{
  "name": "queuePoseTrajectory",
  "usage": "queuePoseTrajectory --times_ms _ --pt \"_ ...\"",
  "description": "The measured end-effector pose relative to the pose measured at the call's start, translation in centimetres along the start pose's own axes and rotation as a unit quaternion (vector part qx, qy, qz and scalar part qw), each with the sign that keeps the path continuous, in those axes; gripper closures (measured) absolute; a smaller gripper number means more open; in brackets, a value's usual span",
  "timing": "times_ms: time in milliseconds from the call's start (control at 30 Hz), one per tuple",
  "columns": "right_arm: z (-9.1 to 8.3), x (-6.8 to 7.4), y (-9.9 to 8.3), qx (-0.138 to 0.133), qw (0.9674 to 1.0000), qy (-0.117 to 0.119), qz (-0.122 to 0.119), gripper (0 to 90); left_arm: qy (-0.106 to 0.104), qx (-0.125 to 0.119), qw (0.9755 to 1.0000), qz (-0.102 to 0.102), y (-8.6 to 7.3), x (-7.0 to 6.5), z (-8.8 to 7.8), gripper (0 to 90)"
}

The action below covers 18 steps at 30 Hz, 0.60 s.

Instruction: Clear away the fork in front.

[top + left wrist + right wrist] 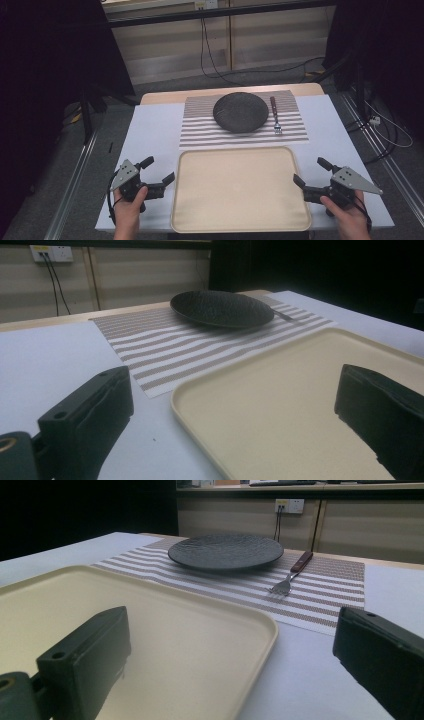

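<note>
Tray: the wide cream plastic tray with rounded corners [240,190] lies flat and bare on the white worktop [150,135], at the edge nearest the person. It is what both grippers flank, so I take it as the thing in hand.
Left gripper: the left gripper [161,172] sits just beside the tray's left rim, jaws spread wide with nothing between them, not touching the tray. In the left gripper view one jaw hangs over the tray's corner and the other over bare worktop.
Right gripper: the right gripper [311,171] mirrors it just beside the tray's right rim, jaws likewise spread and empty.
Beyond the tray: a brown-and-white striped placemat [200,131] touches or nearly touches the tray's far rim. On it sit a round dark textured plate [240,112] and, just right of the plate, a metal fork with a reddish-brown handle [275,116], tines pointing towards the tray.
Step in hand, as I judge it: both hands poised at the start, before any reach.
Doing it well: if the tray is to be lifted, each pair of jaws should straddle its raised rim at matching points, close together and rise level. If the plate or fork goes onto the tray, reach over the far rim without nudging the placemat.
Risk: the fork lies flat, so a pinch at the handle looks safer than at the tines.
</note>
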State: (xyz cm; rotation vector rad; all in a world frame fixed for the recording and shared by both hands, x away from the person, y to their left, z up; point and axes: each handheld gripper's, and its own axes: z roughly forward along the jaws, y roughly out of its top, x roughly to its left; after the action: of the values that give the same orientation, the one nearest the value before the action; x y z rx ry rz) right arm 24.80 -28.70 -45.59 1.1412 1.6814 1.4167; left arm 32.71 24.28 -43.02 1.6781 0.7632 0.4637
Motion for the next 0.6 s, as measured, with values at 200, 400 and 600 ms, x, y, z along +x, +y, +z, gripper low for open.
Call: queuePoseTrajectory --times_ms 200,400,600 --pt "0.1 0.0 0.1 0.001 1.0000 -0.003 -0.004 1.4 -0.004 0.005 1.0000 0.004 -0.1 -0.1 0.1 2.8" --pt "0.3 -0.6 0.3 0.006 0.9996 -0.020 -0.016 1.4 -0.003 0.004 1.0000 0.002 -0.1 0.0 0.1 2.9" --pt "1.1 -1.3 1.0 0.010 0.9992 -0.038 -0.011 1.5 -0.003 0.002 1.0000 0.002 -0.1 0.1 -0.1 2.8"
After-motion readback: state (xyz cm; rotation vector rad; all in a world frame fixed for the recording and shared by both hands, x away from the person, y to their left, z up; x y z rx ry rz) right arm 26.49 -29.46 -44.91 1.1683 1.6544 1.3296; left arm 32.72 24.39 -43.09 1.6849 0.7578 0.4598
